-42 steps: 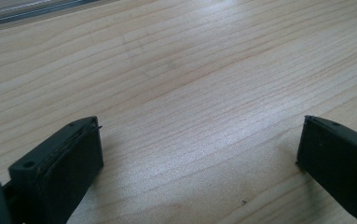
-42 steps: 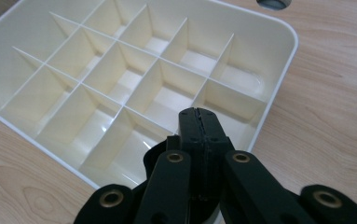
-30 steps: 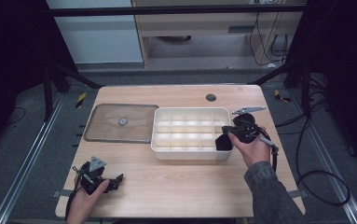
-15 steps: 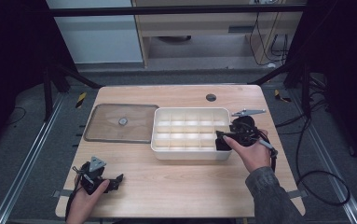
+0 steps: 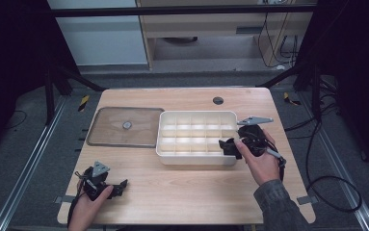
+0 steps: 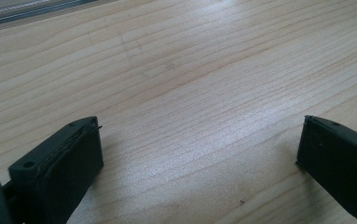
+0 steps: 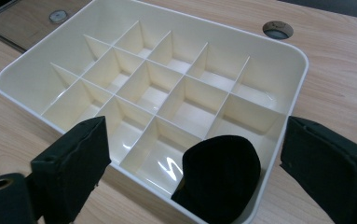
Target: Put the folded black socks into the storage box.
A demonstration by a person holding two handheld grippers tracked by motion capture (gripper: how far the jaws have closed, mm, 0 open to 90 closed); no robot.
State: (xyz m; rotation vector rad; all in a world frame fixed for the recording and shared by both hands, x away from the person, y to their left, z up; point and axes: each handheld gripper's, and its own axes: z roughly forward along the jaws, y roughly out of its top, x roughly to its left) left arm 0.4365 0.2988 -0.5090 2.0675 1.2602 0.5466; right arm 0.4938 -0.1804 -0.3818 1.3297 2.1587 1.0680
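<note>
So the wooden table [image 5: 182, 192] is the big thing here, then the cream divided tray [image 5: 197, 159], which lies with its long side running across the table, left to right in the high view. Just left of it sits the clear flat lid [image 5: 106, 137], same orientation, close to the tray's short end.

The thing being worked is a small black rounded piece [image 7: 220, 179] sitting in the tray's near corner compartment on the right-hand side [image 5: 229, 145]. In the right gripper view it stands up on edge, leaning on the compartment wall, rounded top poking above the rim. Its lower part is hidden inside the cell, so I can't tell its full shape or what it is.

The right gripper [image 7: 192, 168] hangs just over that corner; its jaws have just been opening and stand wide on either side of the piece, not pressing it.

The left gripper [image 6: 199, 154] rests low over bare wood at the near left corner [image 5: 119, 185], jaws spread, nothing between them.
</note>
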